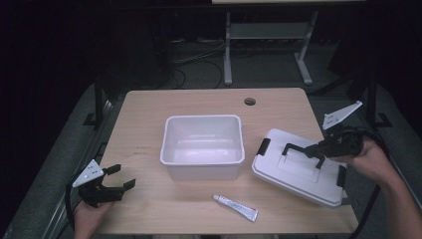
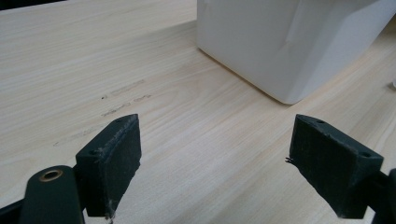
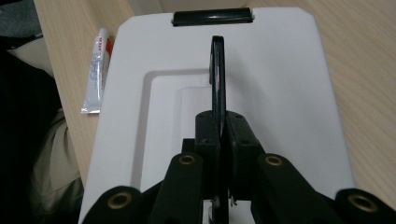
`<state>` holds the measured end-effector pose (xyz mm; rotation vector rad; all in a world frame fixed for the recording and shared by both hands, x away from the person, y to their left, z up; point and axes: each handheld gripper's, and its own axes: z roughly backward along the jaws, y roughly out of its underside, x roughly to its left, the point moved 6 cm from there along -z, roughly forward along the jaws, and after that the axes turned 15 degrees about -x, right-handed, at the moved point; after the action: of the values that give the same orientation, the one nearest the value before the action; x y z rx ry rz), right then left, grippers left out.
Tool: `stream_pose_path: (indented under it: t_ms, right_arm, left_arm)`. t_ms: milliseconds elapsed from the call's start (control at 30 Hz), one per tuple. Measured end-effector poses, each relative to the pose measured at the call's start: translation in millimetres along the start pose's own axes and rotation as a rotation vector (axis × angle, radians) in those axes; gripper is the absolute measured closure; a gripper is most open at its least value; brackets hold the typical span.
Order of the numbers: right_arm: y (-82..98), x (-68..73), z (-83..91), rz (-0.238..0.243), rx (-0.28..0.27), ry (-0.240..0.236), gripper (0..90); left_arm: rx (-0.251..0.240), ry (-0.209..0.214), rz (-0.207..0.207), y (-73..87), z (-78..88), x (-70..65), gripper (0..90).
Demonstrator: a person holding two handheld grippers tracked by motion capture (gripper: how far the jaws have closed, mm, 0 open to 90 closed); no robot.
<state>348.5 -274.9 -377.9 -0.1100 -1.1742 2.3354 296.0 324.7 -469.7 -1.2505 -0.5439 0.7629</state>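
- Lid (image 1: 298, 167): flat white plastic, rounded corners, black handle (image 3: 217, 70) upright, pinched edge-on by the right gripper (image 3: 223, 140).
- Left gripper (image 2: 215, 154): jaws wide apart over pale wood-grain table (image 2: 187, 154), holding nothing; white tub (image 2: 285, 42) ahead.

White rectangular lid (image 1: 298, 167), rounded corners, lies flat on table at 3 o'clock from white bin, rotated slightly askew. Black latch clips on both short ends: one at lid's 9 o'clock end (image 1: 263, 146), one at 3 o'clock end (image 1: 341, 175). Shallow recessed panel in centre. Black carry handle (image 3: 217, 70) raised upright out of recess, pinched by black jaw pads.
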Motion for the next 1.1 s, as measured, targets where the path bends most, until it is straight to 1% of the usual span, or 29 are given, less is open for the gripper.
stream_pose_path:
  t_ms: [200, 233, 567, 700, 833, 1067, 1100]
  right_arm:
    - [7.8, -1.6, -6.5, -0.010, 0.011, 0.001, 84.4]
    - [11.3, -3.1, -9.2, -0.013, 0.016, 0.002, 84.4]
    - [21.4, -5.2, -18.1, -0.029, 0.018, 0.002, 84.4]
    - [26.3, -6.5, -22.3, -0.028, 0.023, 0.003, 84.3]
    - [31.0, -7.4, -25.9, -0.040, 0.023, 0.004, 84.3]
    - [36.1, -9.8, -29.6, -0.044, 0.022, 0.009, 84.3]
    - [36.6, -9.4, -29.9, -0.051, 0.023, 0.011, 84.3]
  left_arm:
    - [-0.003, -0.003, 0.000, 0.1, 0.3, 0.9, 16.0]
    - [-0.002, -0.002, -0.003, 0.1, 0.2, 0.7, 16.0]
    - [-0.003, -0.001, -0.002, 0.0, 0.2, 0.3, 16.0]
    - [-0.004, -0.001, -0.002, 0.0, 0.1, 0.3, 16.0]
    - [-0.001, 0.001, -0.002, 0.4, -0.6, 0.0, 16.0]
    - [0.000, 0.002, -0.001, 0.5, -1.4, -0.6, 16.0]
    - [0.000, 0.002, -0.001, 0.5, -1.4, -0.6, 16.0]
